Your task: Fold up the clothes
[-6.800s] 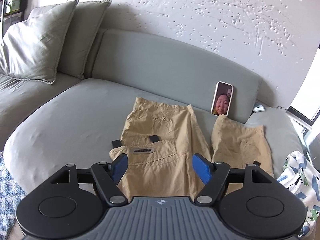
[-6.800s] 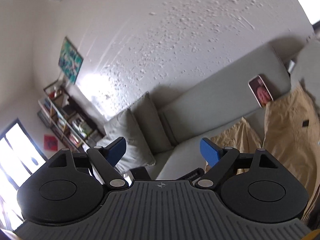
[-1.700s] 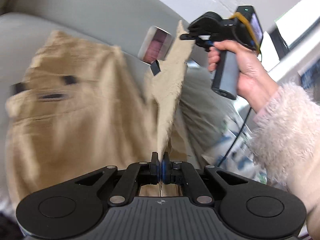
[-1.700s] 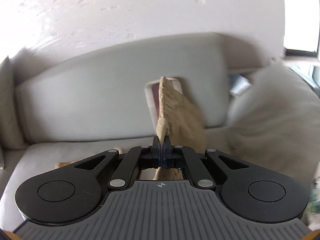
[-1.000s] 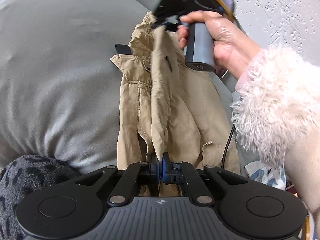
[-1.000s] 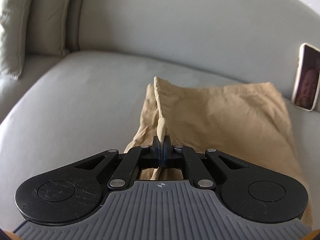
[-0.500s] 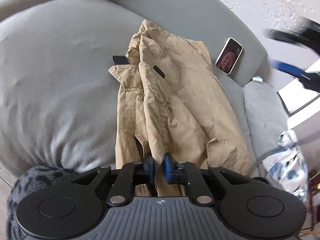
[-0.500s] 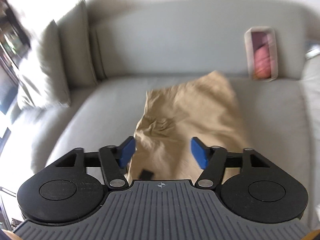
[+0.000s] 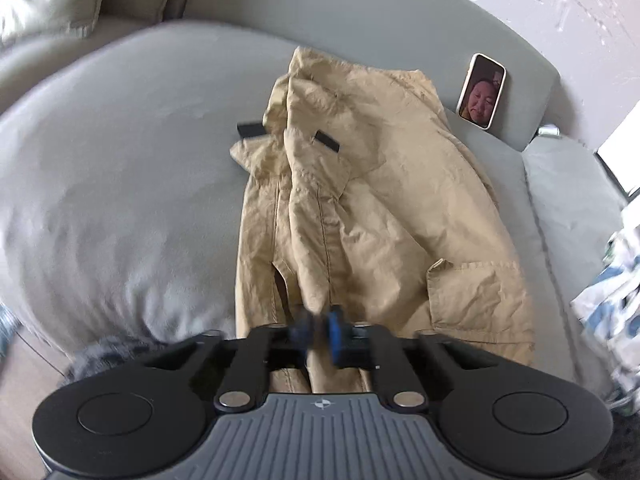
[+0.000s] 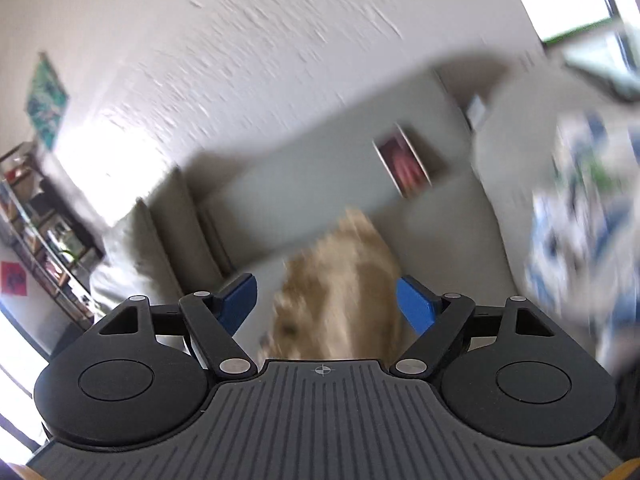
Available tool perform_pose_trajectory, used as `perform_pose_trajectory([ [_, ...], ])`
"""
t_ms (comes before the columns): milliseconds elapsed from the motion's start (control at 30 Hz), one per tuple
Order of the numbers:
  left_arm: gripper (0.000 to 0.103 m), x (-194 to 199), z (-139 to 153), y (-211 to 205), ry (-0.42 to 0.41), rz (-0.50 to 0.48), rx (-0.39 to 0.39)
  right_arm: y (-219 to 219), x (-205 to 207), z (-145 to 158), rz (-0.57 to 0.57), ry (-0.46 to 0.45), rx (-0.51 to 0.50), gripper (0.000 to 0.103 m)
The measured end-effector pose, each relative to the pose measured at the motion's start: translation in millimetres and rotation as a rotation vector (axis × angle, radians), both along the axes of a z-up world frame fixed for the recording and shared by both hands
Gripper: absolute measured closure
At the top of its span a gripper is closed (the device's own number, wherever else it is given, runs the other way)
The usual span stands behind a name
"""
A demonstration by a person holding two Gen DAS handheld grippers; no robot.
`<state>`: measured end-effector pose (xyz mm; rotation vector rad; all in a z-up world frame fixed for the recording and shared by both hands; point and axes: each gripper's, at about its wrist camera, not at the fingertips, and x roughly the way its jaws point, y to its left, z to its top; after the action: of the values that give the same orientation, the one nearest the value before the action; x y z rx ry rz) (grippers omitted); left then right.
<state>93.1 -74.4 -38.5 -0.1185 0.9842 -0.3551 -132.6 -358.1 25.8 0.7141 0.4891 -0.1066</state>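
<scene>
Left wrist view: trousers [image 9: 372, 208] run lengthwise away from the left tool [image 9: 316, 330], nearly closed around their near fold; right tool [image 10: 326, 304] wide open, empty.

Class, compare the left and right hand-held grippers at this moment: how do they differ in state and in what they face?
The left hand-held gripper has its jaws nearly closed around a fold of the tan trousers; the right hand-held gripper is wide open and holds nothing. The left looks down on the trousers; the right tilts towards the wall. Both have blue pads.
</scene>
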Motion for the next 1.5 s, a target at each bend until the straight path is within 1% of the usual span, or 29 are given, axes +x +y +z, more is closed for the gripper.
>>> perform_pose_trajectory([
  [33,0.103,-3,4,-1,-0.021,0.002,0.006,1,3,-14,0.011,0.042,0.044,0.022],
  [67,0.103,-6,10,-2,-0.043,0.003,0.006,2,4,-20,0.021,0.061,0.063,0.023],
  [133,0.103,-12,21,-3,-0.085,0.005,0.002,5,5,-28,0.040,0.086,0.088,0.023],
  [200,0.103,-13,31,-1,-0.109,0.013,-0.013,8,7,-36,0.059,0.111,0.113,0.023],
  [333,0.103,-7,40,15,-0.106,0.071,-0.050,14,9,-52,0.097,0.161,0.164,0.023],
  [500,0.103,0,27,36,-0.056,0.138,-0.035,14,7,-62,0.095,0.183,0.181,0.023],
  [567,0.103,3,16,38,-0.034,0.149,-0.025,14,7,-65,0.095,0.194,0.190,0.023],
  [633,0.102,7,5,35,-0.027,0.133,-0.001,15,9,-66,0.105,0.204,0.191,0.023],
  [667,0.098,8,1,34,-0.024,0.121,0.014,16,10,-67,0.111,0.210,0.190,0.023],
  [700,0.090,8,-1,33,-0.022,0.122,0.029,17,11,-67,0.116,0.215,0.190,0.023],
  [733,0.087,7,0,33,-0.022,0.132,0.041,18,12,-68,0.122,0.217,0.187,0.023],
  [800,0.060,5,3,35,-0.027,0.154,0.068,18,13,-68,0.126,0.222,0.179,0.023],
  [867,0.058,-1,12,38,-0.045,0.180,0.094,17,13,-69,0.115,0.227,0.178,0.023],
  [933,0.057,-8,25,41,-0.072,0.195,0.100,15,13,-70,0.104,0.230,0.177,0.023],
  [967,0.058,-12,31,42,-0.090,0.192,0.090,14,14,-70,0.101,0.230,0.172,0.023],
  [1067,0.066,-26,46,39,-0.175,0.090,0.018,15,20,-73,0.099,0.239,0.137,0.024],
  [1100,0.067,-26,46,35,-0.189,0.059,0.010,17,23,-75,0.103,0.247,0.119,0.026],
  [1133,0.068,-25,44,30,-0.194,0.038,0.008,20,27,-77,0.117,0.257,0.090,0.038],
  [1167,0.075,-25,42,25,-0.199,0.017,0.007,24,31,-79,0.133,0.268,0.059,0.065],
  [1200,0.081,-24,41,20,-0.205,-0.004,0.006,28,37,-80,0.150,0.270,0.027,0.079],
  [1233,0.081,-21,38,15,-0.209,-0.020,0.003,33,43,-81,0.168,0.269,-0.005,0.090],
  [1300,0.081,-15,31,1,-0.223,-0.054,-0.007,43,56,-84,0.203,0.268,-0.070,0.091],
  [1367,0.080,-7,23,-15,-0.245,-0.108,0.003,53,69,-85,0.236,0.252,-0.134,0.091],
  [1400,0.077,0,17,-21,-0.234,-0.122,0.022,57,77,-85,0.246,0.234,-0.158,0.091],
  [1433,0.076,8,10,-28,-0.205,-0.125,0.050,62,85,-85,0.256,0.217,-0.180,0.091],
  [1500,0.075,26,-5,-33,-0.140,-0.085,0.101,70,100,-89,0.272,0.187,-0.219,0.090],
])
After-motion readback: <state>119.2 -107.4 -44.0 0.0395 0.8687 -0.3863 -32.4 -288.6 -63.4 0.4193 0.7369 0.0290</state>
